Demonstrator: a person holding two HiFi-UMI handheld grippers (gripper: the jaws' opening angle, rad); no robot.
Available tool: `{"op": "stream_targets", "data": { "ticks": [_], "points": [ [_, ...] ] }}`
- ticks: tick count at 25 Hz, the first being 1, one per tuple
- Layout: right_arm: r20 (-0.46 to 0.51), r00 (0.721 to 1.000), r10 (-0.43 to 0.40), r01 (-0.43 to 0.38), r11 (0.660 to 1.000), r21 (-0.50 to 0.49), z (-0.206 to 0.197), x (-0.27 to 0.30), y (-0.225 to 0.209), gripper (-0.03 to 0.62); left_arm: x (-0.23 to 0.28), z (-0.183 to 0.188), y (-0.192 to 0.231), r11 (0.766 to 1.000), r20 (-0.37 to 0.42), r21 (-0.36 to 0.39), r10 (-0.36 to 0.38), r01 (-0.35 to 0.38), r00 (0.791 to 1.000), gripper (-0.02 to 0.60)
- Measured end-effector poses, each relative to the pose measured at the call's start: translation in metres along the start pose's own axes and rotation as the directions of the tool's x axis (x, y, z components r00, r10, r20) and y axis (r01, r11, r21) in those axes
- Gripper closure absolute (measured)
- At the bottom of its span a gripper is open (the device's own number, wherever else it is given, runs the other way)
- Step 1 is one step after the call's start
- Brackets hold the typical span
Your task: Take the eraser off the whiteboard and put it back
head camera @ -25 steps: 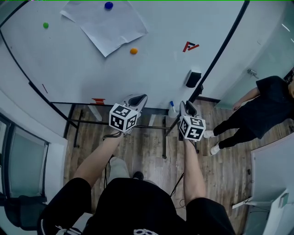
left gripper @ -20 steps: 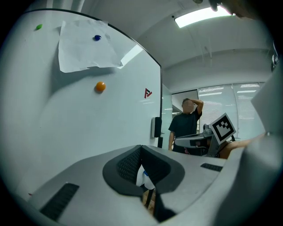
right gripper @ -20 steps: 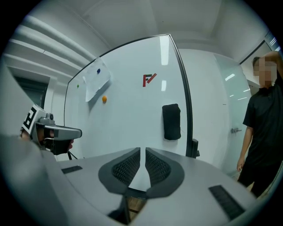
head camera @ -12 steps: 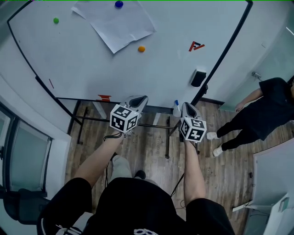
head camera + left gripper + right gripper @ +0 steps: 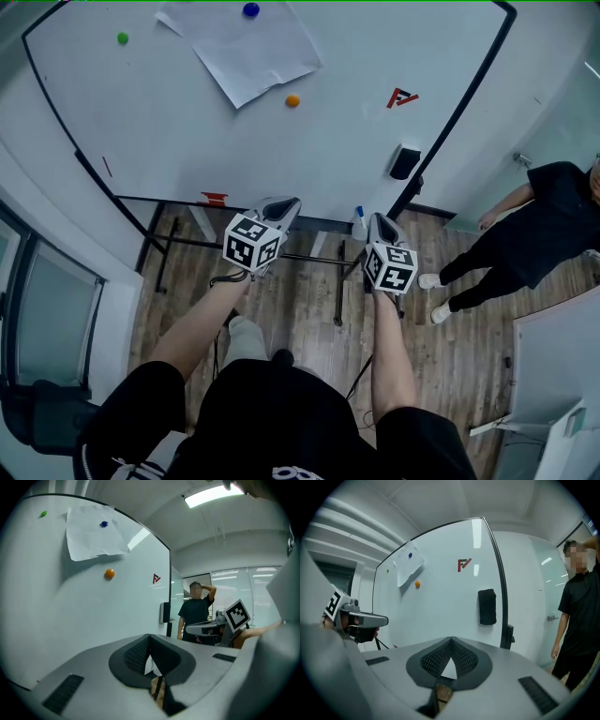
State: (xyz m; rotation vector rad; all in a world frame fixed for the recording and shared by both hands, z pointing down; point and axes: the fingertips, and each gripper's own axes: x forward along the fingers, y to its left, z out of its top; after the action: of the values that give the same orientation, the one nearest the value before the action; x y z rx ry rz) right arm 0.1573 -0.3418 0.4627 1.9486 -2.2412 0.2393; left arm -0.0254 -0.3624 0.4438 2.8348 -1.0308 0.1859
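Observation:
The black eraser (image 5: 405,161) sticks upright to the whiteboard (image 5: 187,122) near its right frame. It also shows in the right gripper view as the eraser (image 5: 487,606) ahead and to the right of the jaws, and small in the left gripper view as the eraser (image 5: 164,612). My right gripper (image 5: 377,221) is held in front of the board's lower edge, below and left of the eraser, and its jaws are shut on nothing (image 5: 451,640). Further left, my left gripper (image 5: 287,204) is also shut and empty (image 5: 150,635). Neither gripper touches the board.
A paper sheet (image 5: 248,52) hangs on the board under a blue magnet (image 5: 251,9), with orange (image 5: 292,100) and green (image 5: 123,38) magnets nearby. A blue-capped marker (image 5: 360,217) rests at the board's lower edge. A person in black (image 5: 525,225) stands to the right on the wooden floor.
The board and its magnets have slid slightly rightward in the head view. Both grippers stay at about the same place below the board's lower edge.

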Motion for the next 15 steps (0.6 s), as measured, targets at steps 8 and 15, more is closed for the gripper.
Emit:
{"op": "stream_targets", "data": {
  "ticks": [8,15],
  "points": [
    [0.017,1.000,0.017,-0.017,1.000,-0.004,0.007,0.000,0.012,0.569,-0.004,0.004,0.005,1.000,0.004,0.001,0.000,0.000,1.000,0.561],
    [0.021,1.000,0.023,-0.023,1.000,-0.012,0.007,-0.003,0.020,0.569,-0.008,0.000,0.005,1.000,0.000,-0.002,-0.005,0.005,1.000,0.561]
  ]
}}
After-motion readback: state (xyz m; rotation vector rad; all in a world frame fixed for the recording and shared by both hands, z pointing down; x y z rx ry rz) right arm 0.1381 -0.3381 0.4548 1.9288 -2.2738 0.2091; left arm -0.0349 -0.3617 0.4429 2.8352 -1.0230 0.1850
